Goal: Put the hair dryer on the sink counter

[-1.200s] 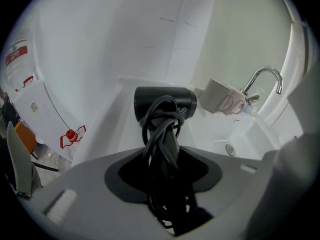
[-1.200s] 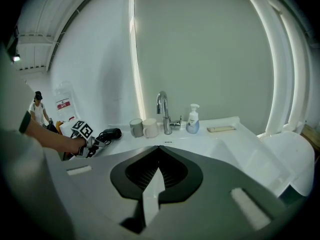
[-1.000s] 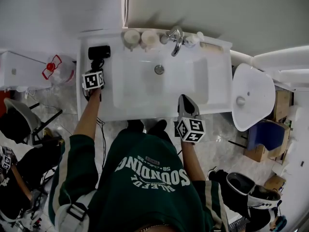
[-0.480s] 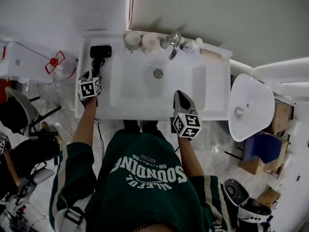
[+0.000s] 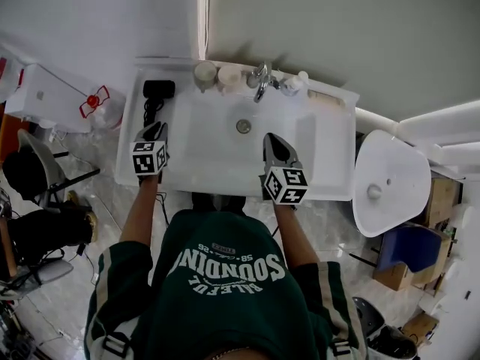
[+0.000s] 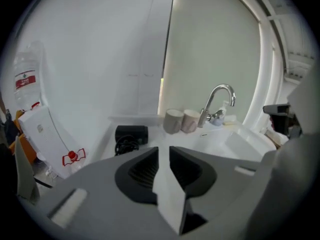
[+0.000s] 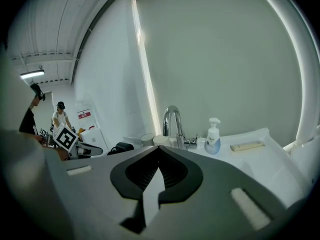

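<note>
Left arm: forearm (image 5: 139, 210) bare, reaching straight ahead from the body. It holds the left gripper (image 5: 155, 130) low over the left strip of the tabletop (image 5: 129, 150), near its front edge, aimed at the back wall. In the left gripper view (image 6: 163, 150) the fingers (image 6: 140, 171) are closing. A slim gap is left at the tips and nothing sits between them.

Right arm: forearm (image 5: 294, 237) also extended. The right gripper (image 5: 271, 138) is over the front rim of the basin (image 5: 225, 152), right of centre. Its fingers (image 7: 176, 170) are pressed together at the tips, empty.

Change vs a second ago: the left gripper was right up at the hair dryer's cord end and has now pulled back toward the person, clear of it. Its fingers went wide, and now come in. The right gripper is roughly where it was, over the basin front.

Hair dryer (image 5: 158, 88): black, lying on the tabletop at the back left corner, left of the two cups (image 5: 216, 73). Its cord (image 5: 152, 109) is bunched just in front of it. It lies straight ahead of the left fingers, apart from them, with the cord between, as the left gripper view (image 6: 131, 133) also shows. It is well apart from the right fingers, off to their left (image 7: 121, 146). Tap (image 5: 260, 81) and soap bottle (image 5: 292, 85) stand further right along the back.
</note>
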Motion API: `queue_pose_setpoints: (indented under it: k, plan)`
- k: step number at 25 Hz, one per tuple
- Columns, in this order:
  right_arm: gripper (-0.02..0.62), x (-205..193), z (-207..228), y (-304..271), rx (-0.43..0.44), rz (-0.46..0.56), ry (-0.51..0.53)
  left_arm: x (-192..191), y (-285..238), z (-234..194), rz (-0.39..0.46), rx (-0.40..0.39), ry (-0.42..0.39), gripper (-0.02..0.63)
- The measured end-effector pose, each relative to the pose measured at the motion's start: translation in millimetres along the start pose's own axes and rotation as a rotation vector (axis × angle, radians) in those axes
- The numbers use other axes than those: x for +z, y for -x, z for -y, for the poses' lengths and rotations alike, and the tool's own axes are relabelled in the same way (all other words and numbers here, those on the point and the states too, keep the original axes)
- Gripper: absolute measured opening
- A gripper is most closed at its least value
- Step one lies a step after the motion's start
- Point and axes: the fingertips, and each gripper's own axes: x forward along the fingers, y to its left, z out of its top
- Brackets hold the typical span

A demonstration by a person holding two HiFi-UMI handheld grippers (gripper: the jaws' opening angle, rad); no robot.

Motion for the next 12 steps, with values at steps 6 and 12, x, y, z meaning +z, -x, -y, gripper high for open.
queue_pose_setpoints:
  k: [6,12]
  plan:
    - [0.005,20.2,10.1,-2.1,0.032,0.044,0.040,38.9,17.5,65.5,0.110,-0.100,-0.045,0.051]
    - [0.005,29.0,14.7,1.0,0.049,0.067,0.067,76.6,32.0,118.6,0.200,-0.165,-0.134,0.051]
